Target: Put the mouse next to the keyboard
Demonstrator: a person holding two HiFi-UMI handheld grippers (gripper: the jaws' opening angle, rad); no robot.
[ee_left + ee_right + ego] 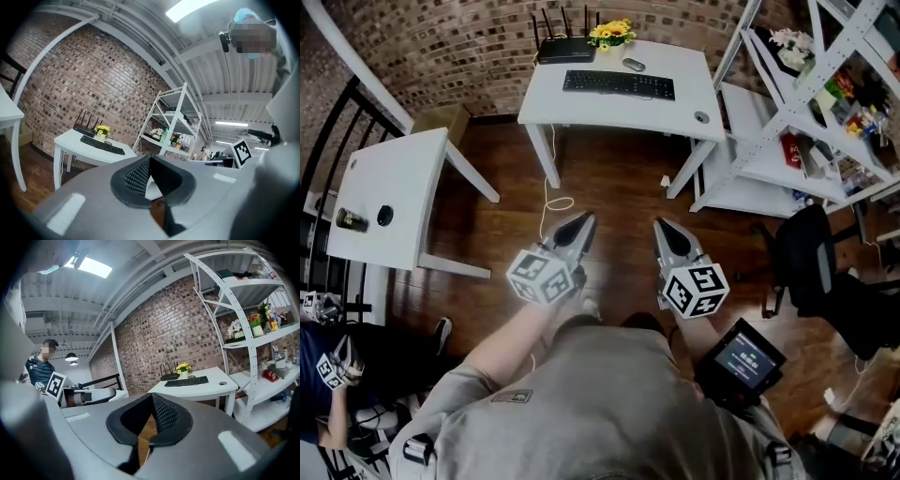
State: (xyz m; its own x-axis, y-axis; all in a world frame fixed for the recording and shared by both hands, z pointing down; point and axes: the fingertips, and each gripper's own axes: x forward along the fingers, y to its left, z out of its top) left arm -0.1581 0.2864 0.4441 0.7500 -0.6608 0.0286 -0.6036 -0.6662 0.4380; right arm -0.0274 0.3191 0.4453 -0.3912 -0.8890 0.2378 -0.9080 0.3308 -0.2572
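Left gripper (582, 221) and right gripper (662, 226) are hovering over the floor, near the person, both with jaws pressed together and empty. Mouse (633, 64) is sitting on the far surface (581, 111), just beyond the keyboard (619, 84). Text on the near-right screen (748, 356) is showing too small to read.

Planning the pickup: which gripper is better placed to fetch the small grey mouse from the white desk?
Right, marginally. The right gripper lines up closer to the small grey mouse, which lies behind the right half of the black keyboard on the white desk. The left gripper is equally shut, empty and distant.
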